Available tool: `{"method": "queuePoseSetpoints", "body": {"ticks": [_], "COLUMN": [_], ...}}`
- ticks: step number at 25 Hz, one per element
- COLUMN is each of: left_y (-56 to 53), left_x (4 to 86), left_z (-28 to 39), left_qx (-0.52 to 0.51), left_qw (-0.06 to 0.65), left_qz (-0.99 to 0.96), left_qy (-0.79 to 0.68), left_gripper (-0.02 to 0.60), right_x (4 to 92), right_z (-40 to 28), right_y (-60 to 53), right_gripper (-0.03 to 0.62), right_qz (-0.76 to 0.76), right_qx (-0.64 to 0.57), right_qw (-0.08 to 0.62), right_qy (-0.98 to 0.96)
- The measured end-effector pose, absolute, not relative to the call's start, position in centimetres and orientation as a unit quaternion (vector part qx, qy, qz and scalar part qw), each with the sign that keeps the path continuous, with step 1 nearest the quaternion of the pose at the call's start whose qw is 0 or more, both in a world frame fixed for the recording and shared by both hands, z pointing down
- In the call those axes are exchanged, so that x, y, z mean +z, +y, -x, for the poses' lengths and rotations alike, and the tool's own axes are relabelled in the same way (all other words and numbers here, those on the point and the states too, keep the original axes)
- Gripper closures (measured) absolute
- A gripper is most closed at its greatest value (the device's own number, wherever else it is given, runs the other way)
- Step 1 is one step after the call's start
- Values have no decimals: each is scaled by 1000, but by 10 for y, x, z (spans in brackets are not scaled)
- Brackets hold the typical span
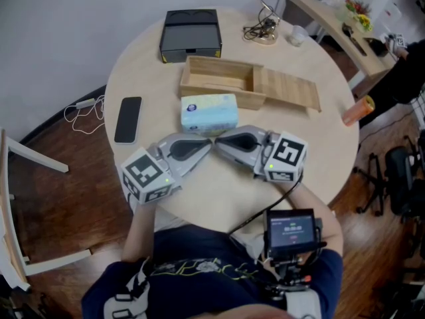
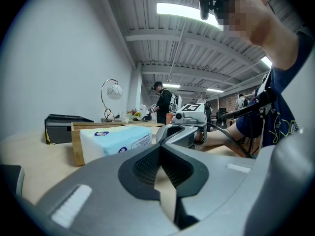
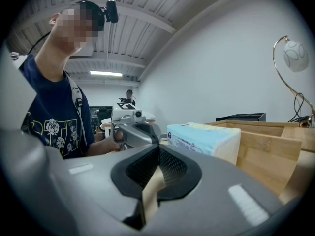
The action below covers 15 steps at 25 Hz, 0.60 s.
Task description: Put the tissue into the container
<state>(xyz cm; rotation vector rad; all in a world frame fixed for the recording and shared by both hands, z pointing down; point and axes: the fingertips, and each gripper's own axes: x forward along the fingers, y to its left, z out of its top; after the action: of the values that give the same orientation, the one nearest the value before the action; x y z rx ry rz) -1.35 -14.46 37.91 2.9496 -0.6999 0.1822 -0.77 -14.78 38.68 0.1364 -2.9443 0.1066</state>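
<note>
While both claws are shut with nothing between the jaws, the task seems not yet begun. In the head view the left claw (image 1: 206,145) and right claw (image 1: 219,142) point tip toward tip. The tissue pack (image 1: 209,111) lies just ahead of them, and the open wooden box (image 1: 199,90) is right behind it. A phone (image 1: 128,119) lies left of the left claw and a black box (image 1: 190,35) stands well beyond; neither blocks the way. In the left gripper view the pack (image 2: 115,140) sits ahead-left, and in the right gripper view (image 3: 204,139) ahead-right. Next, I judge, one claw must open wide for the pack.

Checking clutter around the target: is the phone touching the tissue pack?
Apart. The head view shows a strip of bare table between the phone and the tissue pack.
</note>
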Motion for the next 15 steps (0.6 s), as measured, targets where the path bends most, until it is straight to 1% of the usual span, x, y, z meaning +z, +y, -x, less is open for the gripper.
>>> {"method": "queuePoseSetpoints", "body": {"ticks": [15], "left_y": [-147], "left_x": [379], "left_z": [15], "left_qx": [67], "left_qw": [50], "left_qz": [-968], "left_qy": [-237], "left_gripper": [578], "right_x": [386], "right_z": [8], "right_y": [-148], "right_gripper": [591], "right_qz": [-47], "right_qx": [37], "right_qw": [94], "right_qy": [-994]}}
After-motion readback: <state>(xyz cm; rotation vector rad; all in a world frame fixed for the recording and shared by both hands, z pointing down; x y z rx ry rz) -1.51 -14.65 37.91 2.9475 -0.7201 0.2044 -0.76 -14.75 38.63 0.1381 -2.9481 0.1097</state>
